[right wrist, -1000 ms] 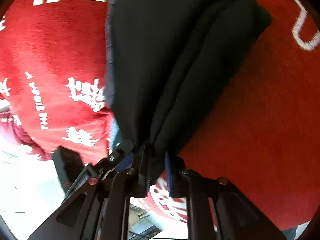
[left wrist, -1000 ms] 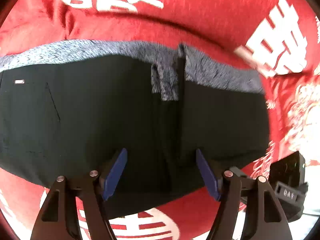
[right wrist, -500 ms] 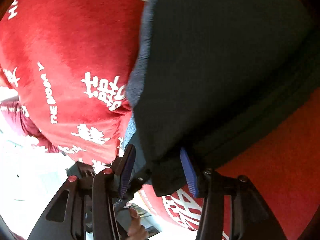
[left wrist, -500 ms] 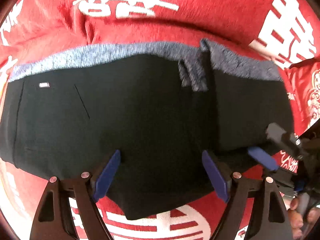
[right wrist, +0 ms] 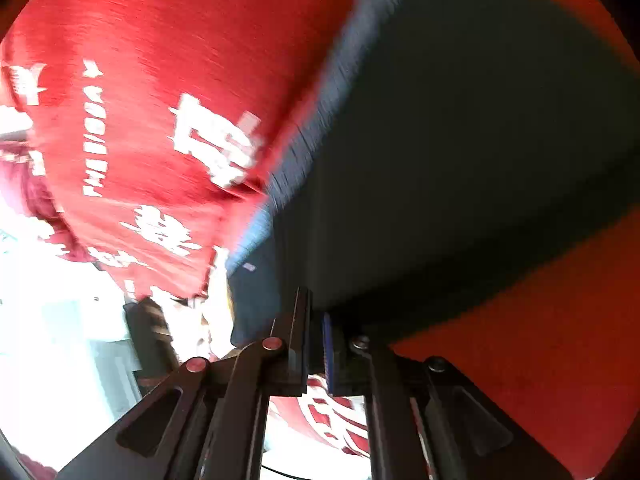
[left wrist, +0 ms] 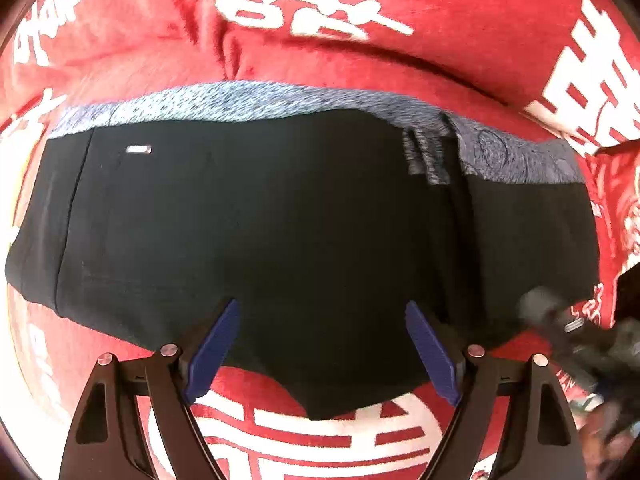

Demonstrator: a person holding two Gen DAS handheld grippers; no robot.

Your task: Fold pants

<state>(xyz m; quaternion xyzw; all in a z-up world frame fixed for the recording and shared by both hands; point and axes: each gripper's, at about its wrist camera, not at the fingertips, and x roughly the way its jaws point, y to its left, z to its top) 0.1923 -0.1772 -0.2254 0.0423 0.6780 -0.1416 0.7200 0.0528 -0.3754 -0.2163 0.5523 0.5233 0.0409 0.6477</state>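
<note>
bright daylight, blown-out white at the lower left — right wrist view motion-blurred, fisheye edges bent and dark.

Home bedroom, red double-happiness blanket [left wrist: 460, 12] underneath

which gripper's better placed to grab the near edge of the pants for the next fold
Left, probably. The left gripper is open, its fingers straddling the near hem of the pants. The right gripper looks shut, at the pants' side edge.

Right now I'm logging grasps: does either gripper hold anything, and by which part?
Left gripper is open, holding nothing, over the pants. Right gripper is shut; whether it pinches the pants' near edge cannot be told.
</note>
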